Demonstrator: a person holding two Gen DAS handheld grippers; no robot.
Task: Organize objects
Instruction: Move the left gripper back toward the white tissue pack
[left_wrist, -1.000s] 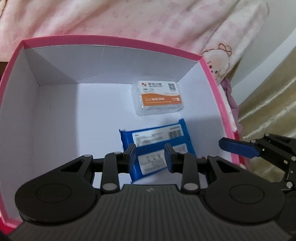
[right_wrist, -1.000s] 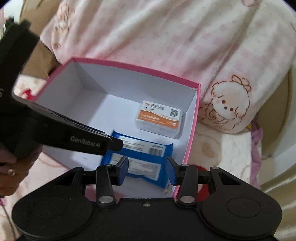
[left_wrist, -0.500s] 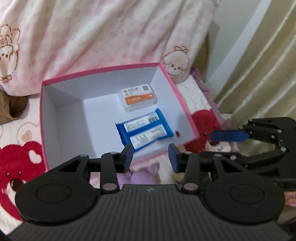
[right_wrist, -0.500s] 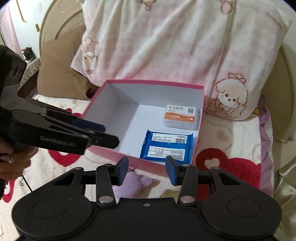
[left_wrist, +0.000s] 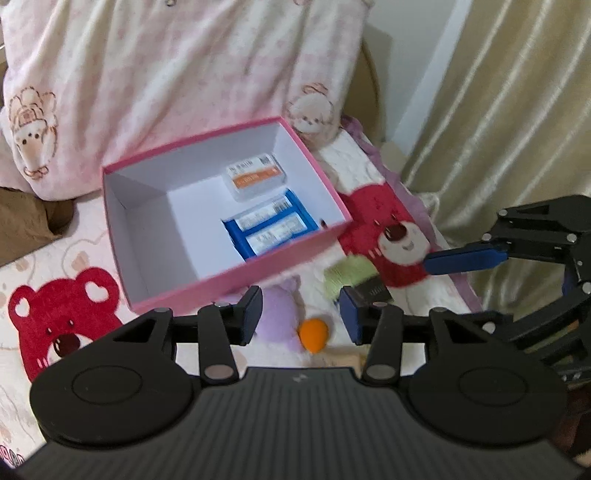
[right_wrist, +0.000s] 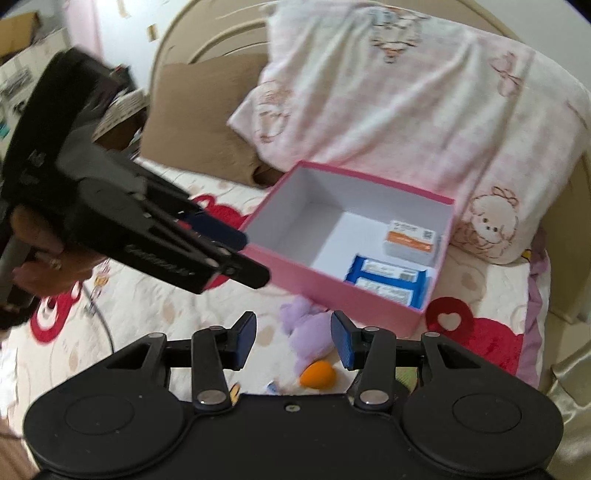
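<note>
The pink box (left_wrist: 236, 275) sat on the bed (left_wrist: 51, 251), holding a blue packet (left_wrist: 271, 227) and an orange-labelled case (left_wrist: 255, 176). The left tongs (left_wrist: 301, 314) had just been opening, empty; the right tongs (right_wrist: 293, 341) hung released, empty.

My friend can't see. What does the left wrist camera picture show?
An open pink box sits on a bear-print bedspread, holding a blue packet and a small orange-and-white box. The left tongs, open and empty, hang above a purple plush toy and an orange sponge.
</note>
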